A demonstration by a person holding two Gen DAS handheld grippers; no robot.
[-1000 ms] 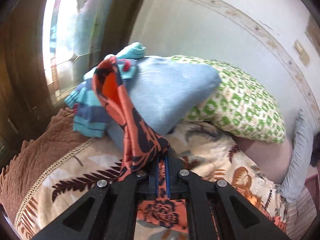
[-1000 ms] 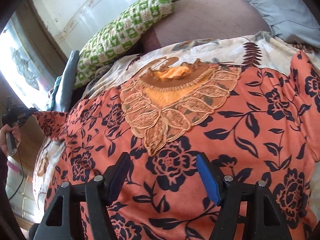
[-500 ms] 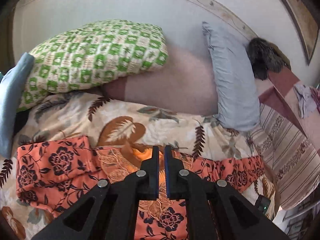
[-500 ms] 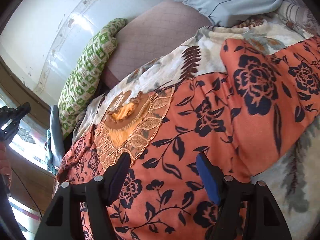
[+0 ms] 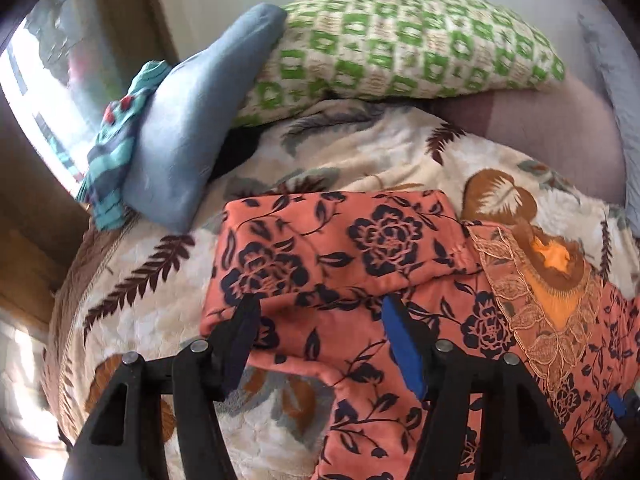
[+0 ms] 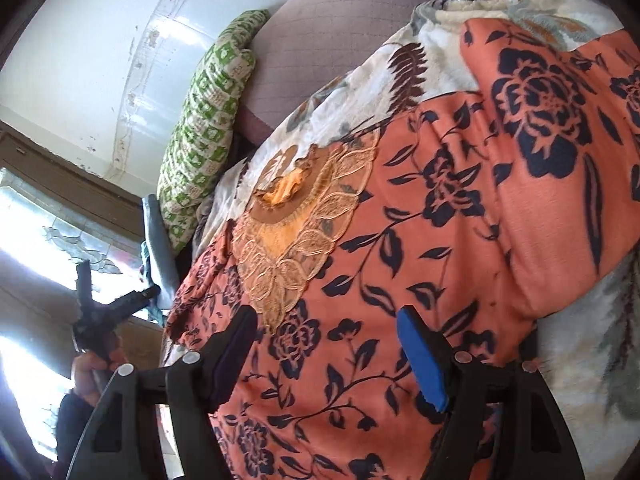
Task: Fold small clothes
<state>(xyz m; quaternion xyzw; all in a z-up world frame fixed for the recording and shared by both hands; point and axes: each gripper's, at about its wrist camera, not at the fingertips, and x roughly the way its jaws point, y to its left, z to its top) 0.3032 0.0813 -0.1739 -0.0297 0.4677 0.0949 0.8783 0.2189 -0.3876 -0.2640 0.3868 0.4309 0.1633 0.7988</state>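
Orange floral-print cotton top point(image 5: 352, 264) lies flat on leaf-patterned cream blanket point(image 5: 360, 152), left sleeve folded inward, left gripper point(image 5: 320, 340) and right gripper point(image 6: 326, 344) both spread and empty above it; risk: snagging lace neckline point(image 6: 304, 224) would undo the fold.

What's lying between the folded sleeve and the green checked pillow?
Left wrist view: only the leaf-print blanket lies between the folded sleeve and the green checked pillow.
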